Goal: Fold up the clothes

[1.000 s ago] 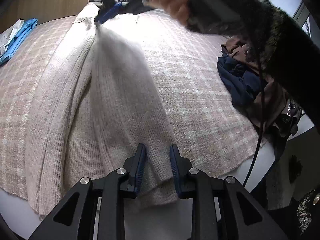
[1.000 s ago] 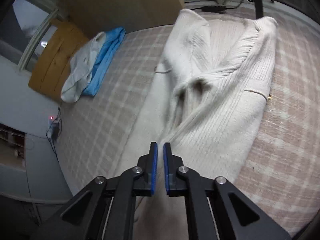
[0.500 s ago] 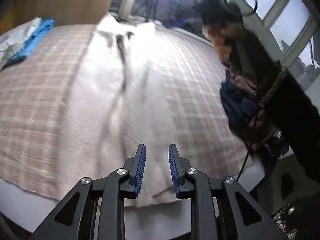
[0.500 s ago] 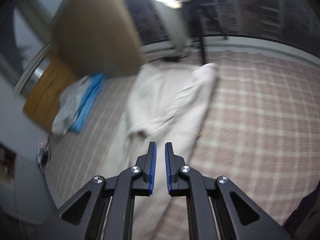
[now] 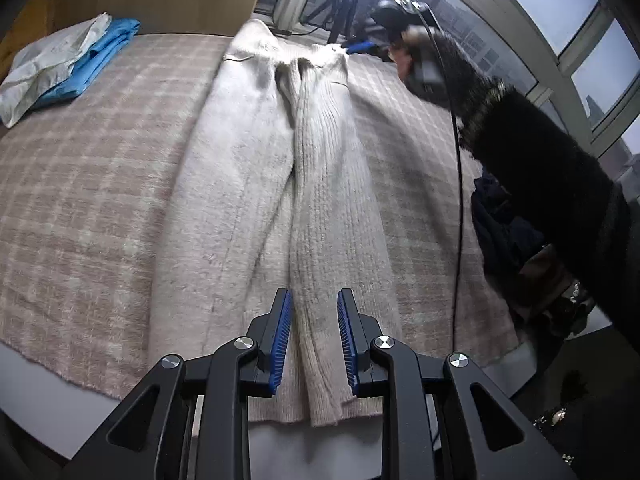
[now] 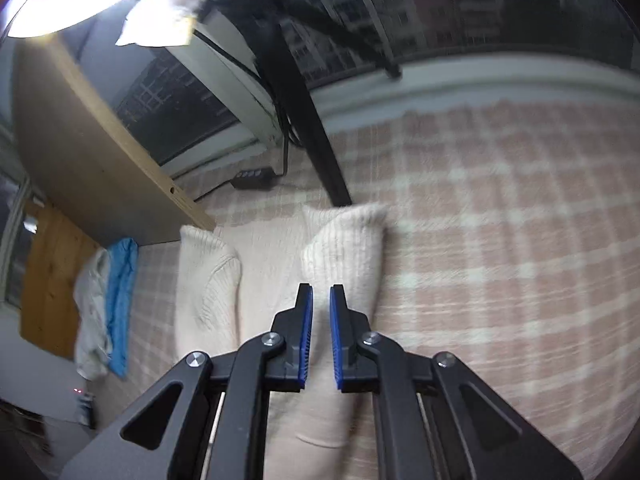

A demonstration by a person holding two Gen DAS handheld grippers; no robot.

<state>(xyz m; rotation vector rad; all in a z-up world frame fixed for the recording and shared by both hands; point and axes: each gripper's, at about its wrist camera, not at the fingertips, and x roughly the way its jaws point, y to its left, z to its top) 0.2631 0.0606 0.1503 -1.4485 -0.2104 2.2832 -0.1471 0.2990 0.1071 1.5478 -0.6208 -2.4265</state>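
A cream knit sweater [image 5: 280, 184] lies lengthwise on the pink plaid cover [image 5: 92, 184], both side parts folded in toward the middle. My left gripper [image 5: 314, 332] is open above the sweater's near hem, with a folded edge between the jaws but not clamped. My right gripper [image 6: 320, 320] is slightly open and empty, hovering over the sweater's far shoulder end [image 6: 344, 240]. It also shows in the left wrist view [image 5: 360, 46] at the sweater's far right corner.
A folded blue and white garment pile [image 5: 64, 68] lies at the far left of the bed; it also shows in the right wrist view [image 6: 108, 304]. Dark clothes [image 5: 516, 236] are heaped at the right edge. A tripod leg [image 6: 312, 128] and a power strip [image 6: 256, 178] stand beyond the bed.
The left gripper let go of the hem and lifted back. The right gripper swung up to the sweater's far end and opened slightly. The sweater now lies flat with both sides folded in.
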